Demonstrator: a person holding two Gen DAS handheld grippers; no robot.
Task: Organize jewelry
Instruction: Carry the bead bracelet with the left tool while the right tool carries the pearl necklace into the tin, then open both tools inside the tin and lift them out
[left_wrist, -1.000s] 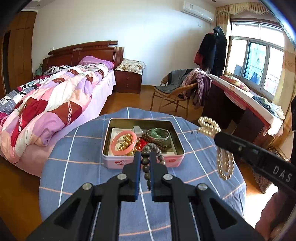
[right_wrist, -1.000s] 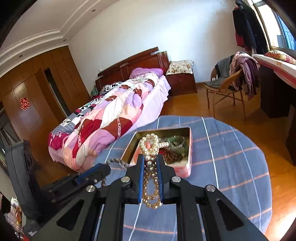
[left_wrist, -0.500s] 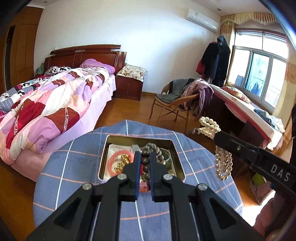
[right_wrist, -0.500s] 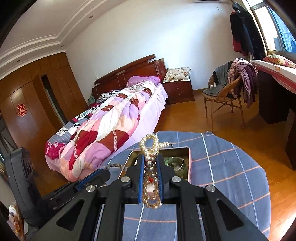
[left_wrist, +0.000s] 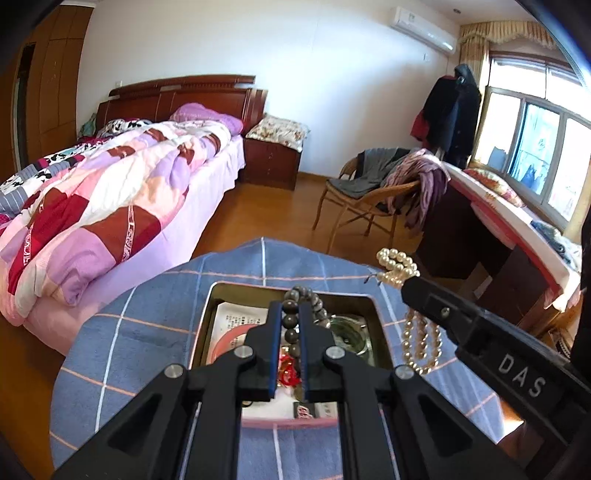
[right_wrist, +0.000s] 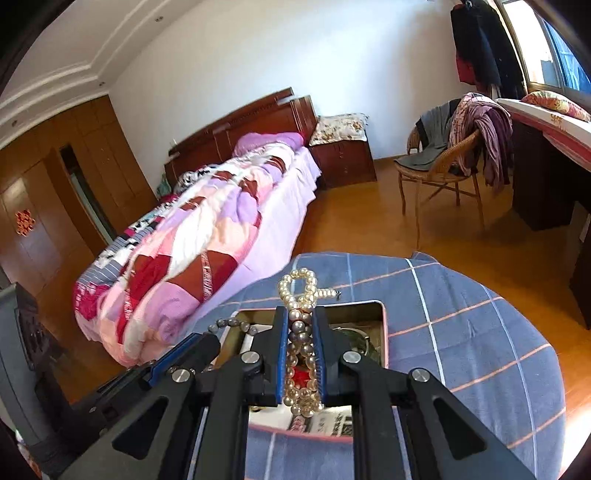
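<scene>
While each hand-held gripper (left_wrist: 288, 314) (right_wrist: 301, 317) pinches its beads (left_wrist: 291, 325) (right_wrist: 301, 291), both half hide the tin (left_wrist: 380, 332)

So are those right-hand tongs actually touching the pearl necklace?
Touching. In the right wrist view the right tongs are closed on the pearl necklace, with pearls pressed between both blue pads and loops hanging out either end.

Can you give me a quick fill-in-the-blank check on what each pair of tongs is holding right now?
1. The left tongs are shut on a bracelet of ____ beads.
2. The right tongs grip a strand of ____.
3. Both pieces hang above an open ____ on the blue checked tablecloth.

Missing words: dark; pearls; tin
</scene>
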